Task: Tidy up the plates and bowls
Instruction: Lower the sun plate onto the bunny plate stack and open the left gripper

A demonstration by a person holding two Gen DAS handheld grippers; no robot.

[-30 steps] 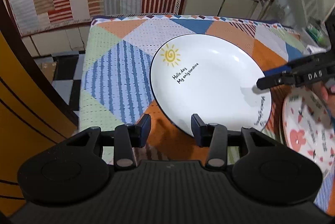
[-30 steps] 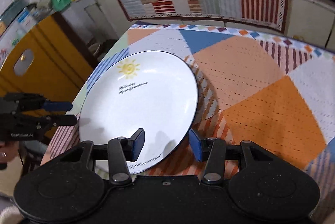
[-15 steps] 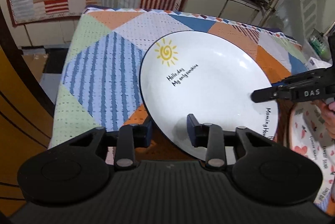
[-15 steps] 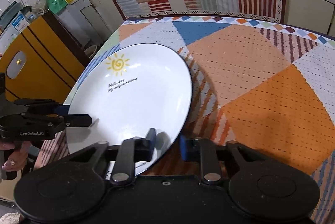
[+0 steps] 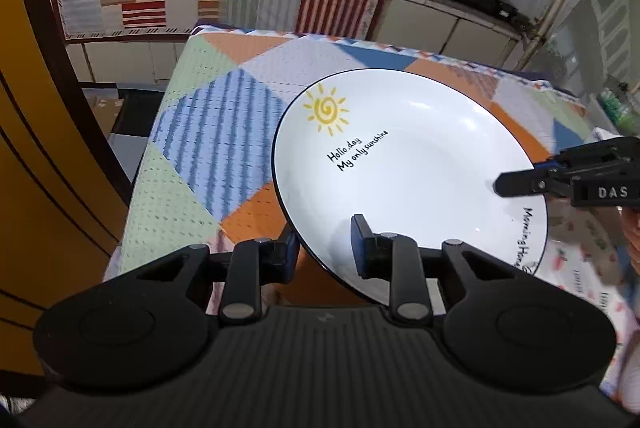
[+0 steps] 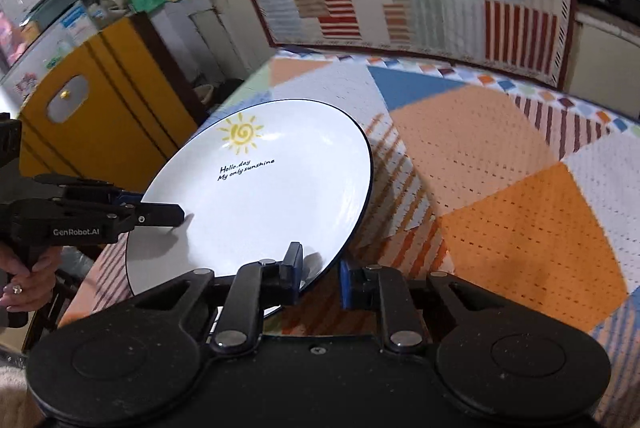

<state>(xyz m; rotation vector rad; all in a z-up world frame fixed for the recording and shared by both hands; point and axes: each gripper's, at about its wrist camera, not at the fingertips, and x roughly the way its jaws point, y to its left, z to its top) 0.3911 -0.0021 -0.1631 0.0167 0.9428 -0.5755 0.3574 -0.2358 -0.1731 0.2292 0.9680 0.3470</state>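
Change: within the last second both tools closed in on the sun plate (image 5: 408,167) from opposite sides, and it has gone from lying flat on the cloth to hanging tilted above it.
Left tool (image 5: 325,248): its jaws straddle the near rim, one finger under the plate and one on its white face, drawn in until the rim is pinched.
Right tool (image 6: 319,268): clamped the same way on the opposite rim, one finger on top, the other below the edge.
Plate position: clear of the counter (image 5: 200,131) over the patchwork cloth, carried between the two tools, its far edge higher than the near one in the left view.
Neighbour: a second plate with red patterns (image 5: 584,268) lies on the counter just beside the lifted one, on the right-tool side, partly blurred.
Meaning for the task: the lift looks done; the carry is likely under way, probably toward stacking on the patterned plate.
Risk: a glazed rim held by two narrow grips could slip if the tools drift apart.
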